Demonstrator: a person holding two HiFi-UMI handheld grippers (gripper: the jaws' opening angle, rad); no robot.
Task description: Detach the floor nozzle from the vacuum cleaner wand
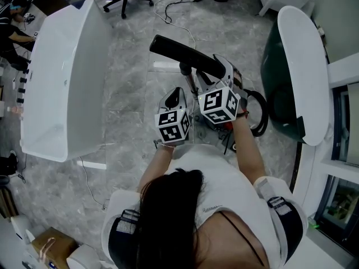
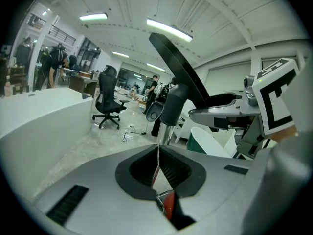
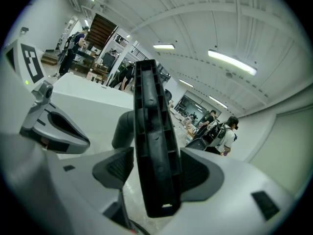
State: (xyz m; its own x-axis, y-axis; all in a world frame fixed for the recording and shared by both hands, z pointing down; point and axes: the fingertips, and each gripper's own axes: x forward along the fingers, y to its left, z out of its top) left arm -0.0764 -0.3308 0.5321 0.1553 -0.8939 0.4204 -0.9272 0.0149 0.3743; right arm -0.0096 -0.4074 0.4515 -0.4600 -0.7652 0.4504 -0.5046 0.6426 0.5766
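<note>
On my right gripper [image 3: 156,169] the pads are clamped against both sides of the long black ribbed plastic floor nozzle [image 3: 152,131]. My left gripper [image 2: 158,166] is fully closed on nothing, just below the nozzle's neck, facing the shiny metal wand tube [image 2: 165,132]. I judge the nozzle not yet detached; pulling it off is all still to do. I can't find any release catch, and the marker cubes [image 1: 219,105] hide the joint from above.

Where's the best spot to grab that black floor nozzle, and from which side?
Probably its flat plate: the floor nozzle is thin and wide, so come at its edge with a jaw on each broad face, as the right gripper does.
</note>
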